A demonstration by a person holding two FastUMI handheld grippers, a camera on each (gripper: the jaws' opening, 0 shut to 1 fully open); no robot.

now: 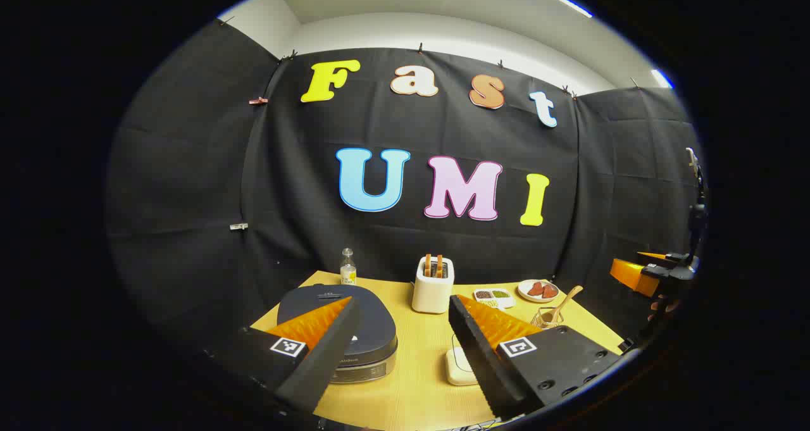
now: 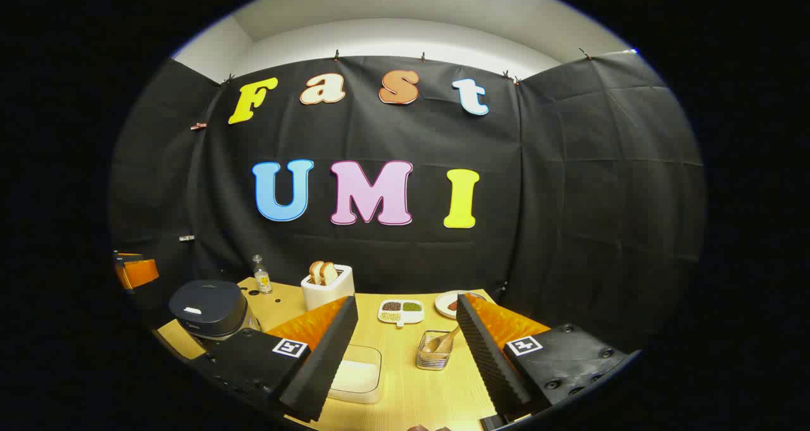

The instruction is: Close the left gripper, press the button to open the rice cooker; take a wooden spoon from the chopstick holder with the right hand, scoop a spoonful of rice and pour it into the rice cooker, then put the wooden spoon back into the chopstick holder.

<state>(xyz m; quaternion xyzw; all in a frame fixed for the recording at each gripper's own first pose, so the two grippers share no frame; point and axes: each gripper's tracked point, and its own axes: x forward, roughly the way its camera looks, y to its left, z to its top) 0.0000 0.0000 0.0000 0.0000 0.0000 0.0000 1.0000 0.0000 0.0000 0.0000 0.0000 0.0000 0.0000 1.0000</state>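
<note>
- Lid is still down on the rice cooker [image 1: 338, 330], which sits at the near left of the counter [image 1: 411, 387]; your first step, pressing its button, looks not yet done.
- Your left hand-held gripper [image 1: 405, 355] hangs above the counter with its fingers spread wide apart and nothing between them. The task wants them brought together first, likely so that they make one blunt tip for the button.
- The cooker lies just beyond that gripper's left finger, so you are roughly lined up, though the button itself is too small to pick out.
- Your right hand-held gripper [image 2: 405, 361] is also wide apart and empty, aimed toward the chopstick holder [image 2: 435, 352].
- The wooden spoon [image 2: 443, 342] leans in that wire holder with its handle tilted up, which leaves you something to pinch.
- A white container [image 2: 357, 374] rests just left of the holder, between the right gripper's fingers as seen; it is probably the rice supply, placed near the spoon for a short scoop.
- Behind stand a toaster [image 2: 326, 285], a small bottle [image 2: 261, 276] and two dishes, well apart from your path.
</note>
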